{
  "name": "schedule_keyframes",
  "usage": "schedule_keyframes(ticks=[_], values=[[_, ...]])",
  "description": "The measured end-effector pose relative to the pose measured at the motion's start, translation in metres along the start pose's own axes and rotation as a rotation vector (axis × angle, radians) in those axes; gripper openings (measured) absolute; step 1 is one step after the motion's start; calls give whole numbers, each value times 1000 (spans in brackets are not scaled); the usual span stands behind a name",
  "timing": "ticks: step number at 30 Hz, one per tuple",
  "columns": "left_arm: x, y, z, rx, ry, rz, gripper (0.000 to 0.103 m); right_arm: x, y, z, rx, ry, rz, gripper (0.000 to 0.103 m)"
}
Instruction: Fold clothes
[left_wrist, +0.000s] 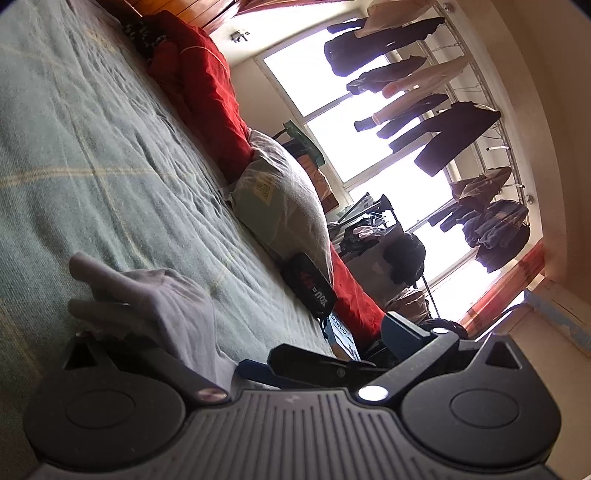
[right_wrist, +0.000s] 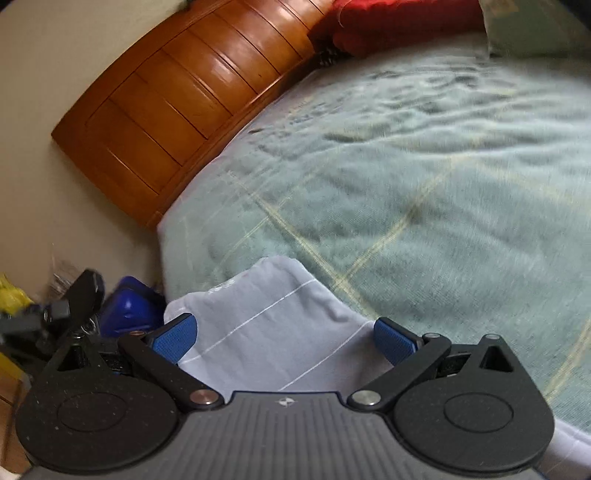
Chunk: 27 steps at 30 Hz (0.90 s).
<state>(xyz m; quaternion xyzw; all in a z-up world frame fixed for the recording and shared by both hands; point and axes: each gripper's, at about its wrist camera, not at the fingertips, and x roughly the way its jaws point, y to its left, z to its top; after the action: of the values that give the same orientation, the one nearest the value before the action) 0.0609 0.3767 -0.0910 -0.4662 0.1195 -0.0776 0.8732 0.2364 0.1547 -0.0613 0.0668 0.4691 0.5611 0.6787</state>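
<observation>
Left gripper (left_wrist: 258, 365) fingers half hidden under pale garment (left_wrist: 166, 306); floor clutter (right_wrist: 55, 317) beside bed blurred.

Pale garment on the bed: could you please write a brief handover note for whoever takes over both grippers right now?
Left gripper: jaws open, with the pale garment draped over one finger, not clamped.
Right gripper: jaws open, one either side of the pale garment, not closed on it.
Pale garment: wrinkled, at the edge of the green bed cover.
Done: no finished fold visible.
Left: probably grasp it, spread it flat on the cover, then fold.
</observation>
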Motion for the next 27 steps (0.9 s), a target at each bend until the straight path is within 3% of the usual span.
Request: schedule_keyframes(ticks=[5,11,19,27], values=[[0,3,1,-8,1,-1,102,-19,8,-10,-11,32,-15,103],[-1,-11,-1,43,13,-4,102,-69,18,-52,-16,71,-46,103],[-1,-45,-11,147,22,0,102,-150,-6,-106,159,-59,-133,103],[1,-82,-22,215,39,-18,102,-204,-29,-144,316,-229,-123,103]])
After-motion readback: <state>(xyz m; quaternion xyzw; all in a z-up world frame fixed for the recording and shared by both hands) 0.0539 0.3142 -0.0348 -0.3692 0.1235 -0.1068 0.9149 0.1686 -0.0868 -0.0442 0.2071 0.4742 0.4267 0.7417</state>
